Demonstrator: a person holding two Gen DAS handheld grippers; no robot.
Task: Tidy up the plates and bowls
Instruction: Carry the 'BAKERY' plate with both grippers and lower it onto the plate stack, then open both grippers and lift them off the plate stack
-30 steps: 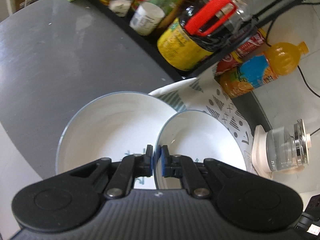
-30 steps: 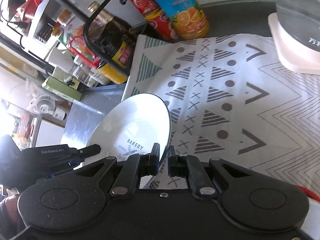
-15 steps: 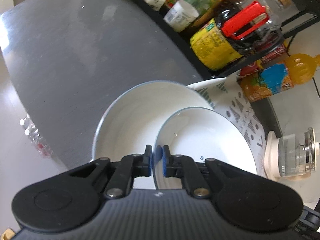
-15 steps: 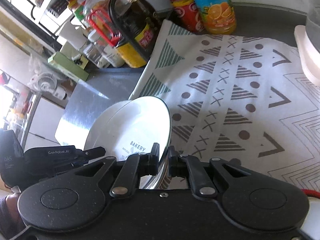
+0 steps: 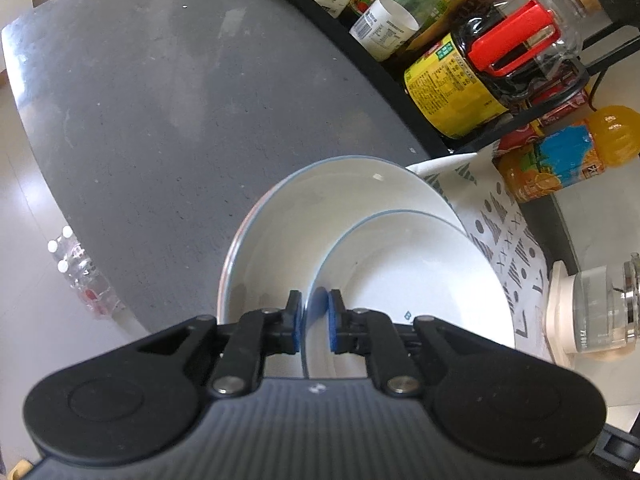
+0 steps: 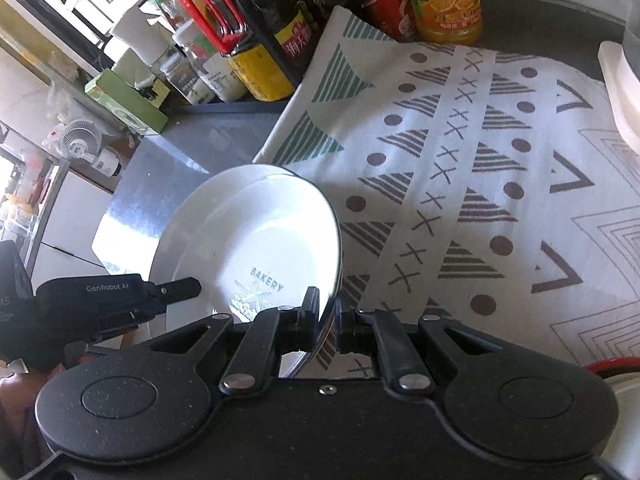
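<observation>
Two dishes now overlap: left gripper [image 5: 313,322] just eased open off smaller bowl [image 5: 412,288], which sits nested in larger bowl [image 5: 280,232] on table [image 5: 160,120]; right gripper [image 6: 327,324] still clamps its rim—stack nearly done.

Ahead of the left gripper [image 5: 313,326], a smaller bowl [image 5: 416,280] sits inside a larger bowl [image 5: 320,208], offset to its right; the smaller bowl's rim runs between the gripper's fingers. Left of both lies the tabletop [image 5: 160,100]. A rack of bottles [image 5: 460,60] stands beyond the bowls to the right, with a juice bottle [image 5: 560,160] further right. A patterned cloth [image 5: 508,240] lies right of the bowls, a kettle [image 5: 592,312] on its far right. From the right gripper [image 6: 327,322], the nested bowls sit ahead and left, the cloth ahead and right, the left gripper at far left.
</observation>
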